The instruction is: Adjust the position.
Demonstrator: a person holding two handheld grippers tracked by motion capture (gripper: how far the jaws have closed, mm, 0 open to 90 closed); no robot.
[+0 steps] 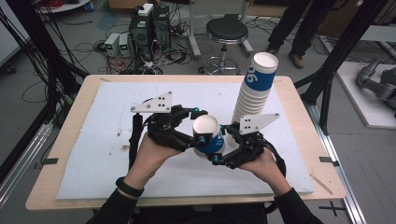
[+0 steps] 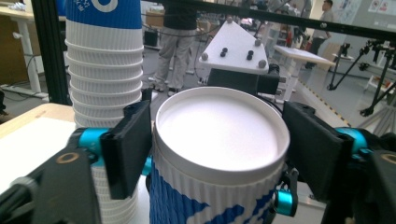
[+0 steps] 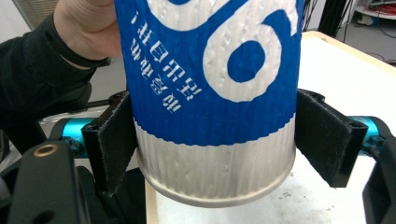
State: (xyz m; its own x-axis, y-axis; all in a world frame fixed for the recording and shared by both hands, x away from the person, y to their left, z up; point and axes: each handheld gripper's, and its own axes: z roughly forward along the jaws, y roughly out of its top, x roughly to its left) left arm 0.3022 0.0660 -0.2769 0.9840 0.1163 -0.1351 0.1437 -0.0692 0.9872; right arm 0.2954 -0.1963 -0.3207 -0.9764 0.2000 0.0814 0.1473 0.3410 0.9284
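**Paper cup between two claws**

Blue-and-white paper cup [image 1: 207,135] held above the desk [image 1: 65,186], beside the cup stack [image 1: 256,88]. Left claw [image 2: 210,154] released around its rim; right claw [image 3: 219,144] closing, one pad touching, grasp uncertain. Handover probably; next, firm right grip.

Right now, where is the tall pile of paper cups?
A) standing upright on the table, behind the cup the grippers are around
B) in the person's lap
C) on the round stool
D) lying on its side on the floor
A: in the high view the stack of cups stands upright on the table, just behind the single cup that sits between the two grippers.
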